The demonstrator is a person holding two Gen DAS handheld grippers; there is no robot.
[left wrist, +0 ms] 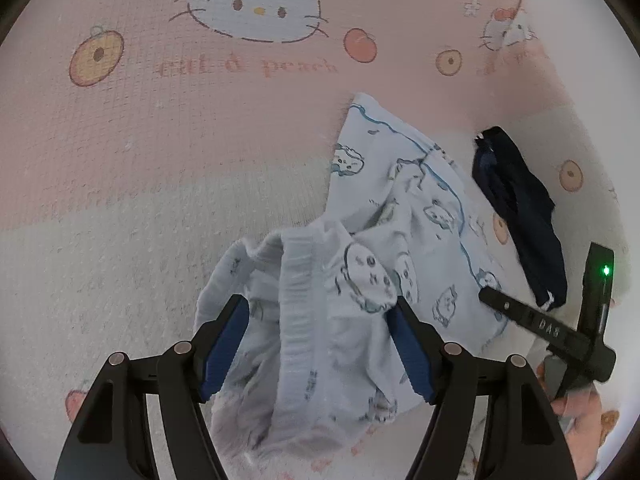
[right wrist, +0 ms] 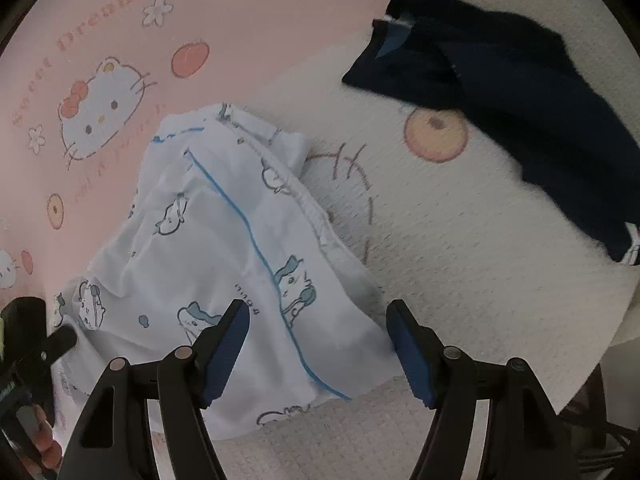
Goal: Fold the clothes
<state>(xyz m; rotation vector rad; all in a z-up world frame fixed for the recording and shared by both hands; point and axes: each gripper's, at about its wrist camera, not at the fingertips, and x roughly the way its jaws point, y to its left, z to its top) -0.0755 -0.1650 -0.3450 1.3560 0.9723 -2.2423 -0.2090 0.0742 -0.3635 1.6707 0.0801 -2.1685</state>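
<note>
Left gripper (left wrist: 318,344): jaws stand wide apart. A bunched fold of the light-blue printed garment (left wrist: 404,216), including its ribbed waistband (left wrist: 298,280), lies between the blue pads (left wrist: 224,348). Whether the pads press the cloth cannot be told; the fabric bulges loosely between them and no firm pinch is evident.

Garment position: it lies crumpled on the pink and white cartoon-cat blanket (left wrist: 160,140). In the left wrist view its long axis runs from between the jaws up and to the right. In the right wrist view the light-blue printed garment (right wrist: 224,240) runs from lower left to upper centre, with a blue piping line (right wrist: 256,248) along that axis.

Right gripper (right wrist: 318,344): jaws stand wide apart and hold nothing. The near corner of the garment lies below and between the pads, not touching them. The right gripper also appears at the right edge of the left wrist view, just beside the garment.

Dark navy garment (right wrist: 512,92): lies apart to the right, not involved.

Judgement: the left gripper is nearer to a grip, at the waistband end. The right gripper needs to descend on the corner directly beneath it before the garment can be spread along its axis.
</note>
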